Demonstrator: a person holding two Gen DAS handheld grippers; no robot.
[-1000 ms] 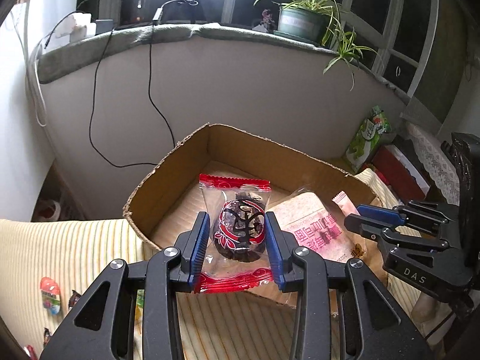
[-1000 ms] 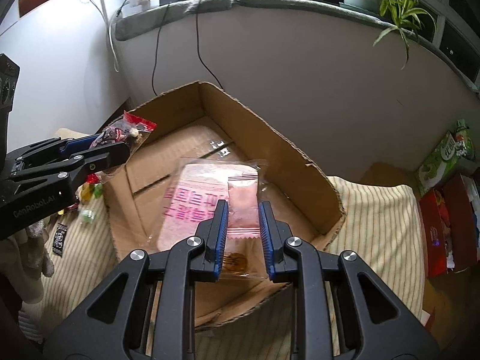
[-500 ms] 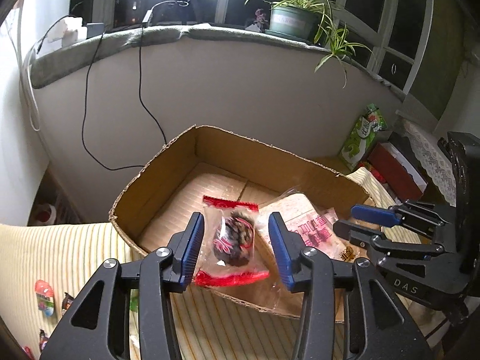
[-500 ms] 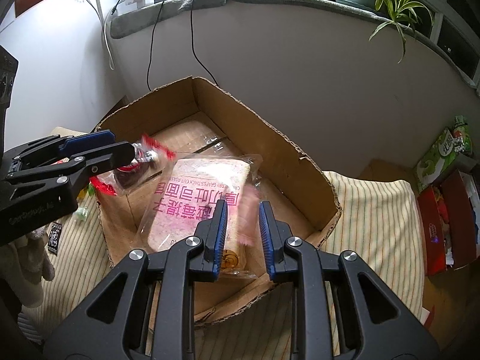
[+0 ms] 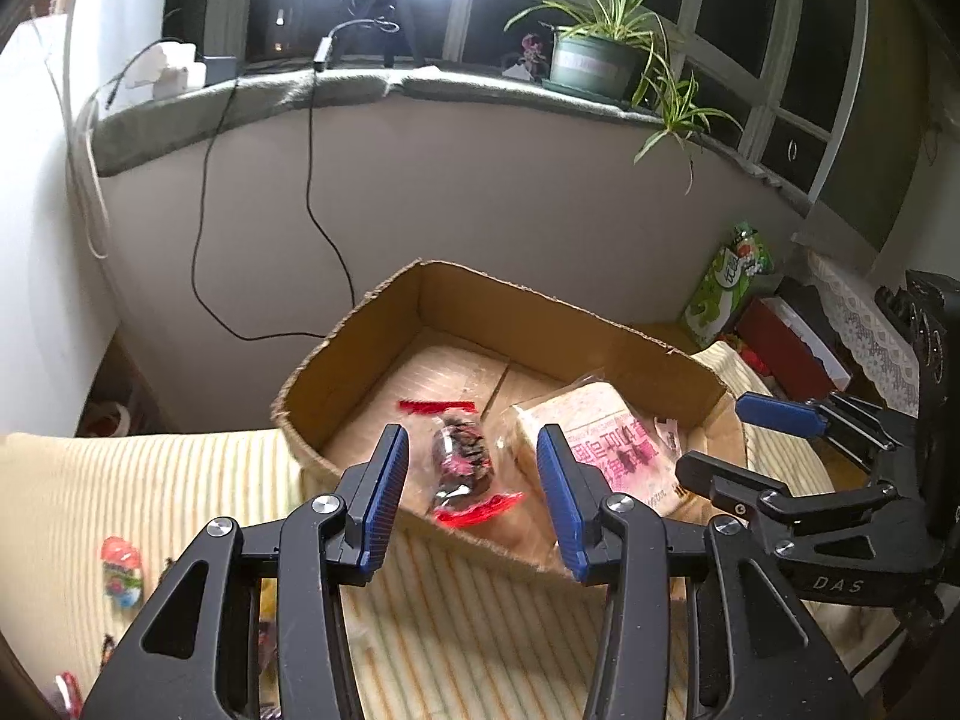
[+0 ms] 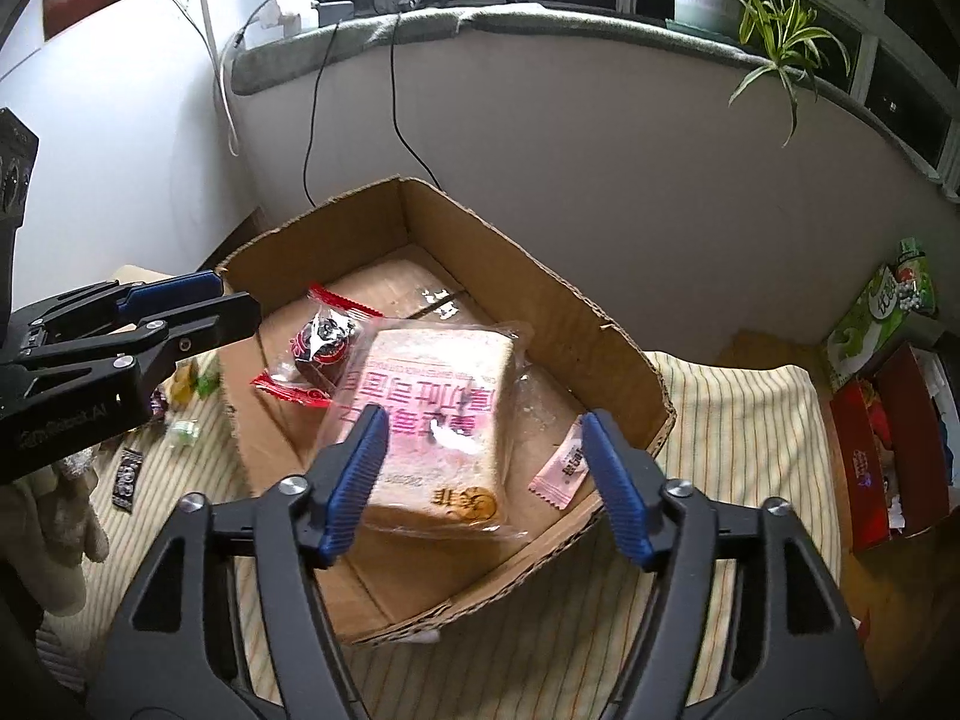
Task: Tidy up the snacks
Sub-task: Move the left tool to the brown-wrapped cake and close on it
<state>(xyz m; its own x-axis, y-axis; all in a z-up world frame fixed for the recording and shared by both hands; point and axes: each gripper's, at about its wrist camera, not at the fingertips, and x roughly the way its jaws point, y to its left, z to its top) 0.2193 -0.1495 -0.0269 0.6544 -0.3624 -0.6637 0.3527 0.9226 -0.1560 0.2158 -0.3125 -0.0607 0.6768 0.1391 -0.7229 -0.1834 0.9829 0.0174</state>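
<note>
Both grippers are spread wide and holding nothing. Just ahead of the left gripper (image 5: 471, 492), the red-ended candy wrapper (image 5: 459, 459) sits in the cardboard box (image 5: 510, 312). Under the right gripper (image 6: 483, 480) there's the bagged bread slice (image 6: 432, 420), with a small pink sachet (image 6: 561, 468) by its right finger, also in the box. So three snacks look sorted. Further out to the left, loose candies (image 5: 123, 564) are scattered on the striped cloth (image 5: 180, 480), so I'd say there's plenty left to do.
</note>
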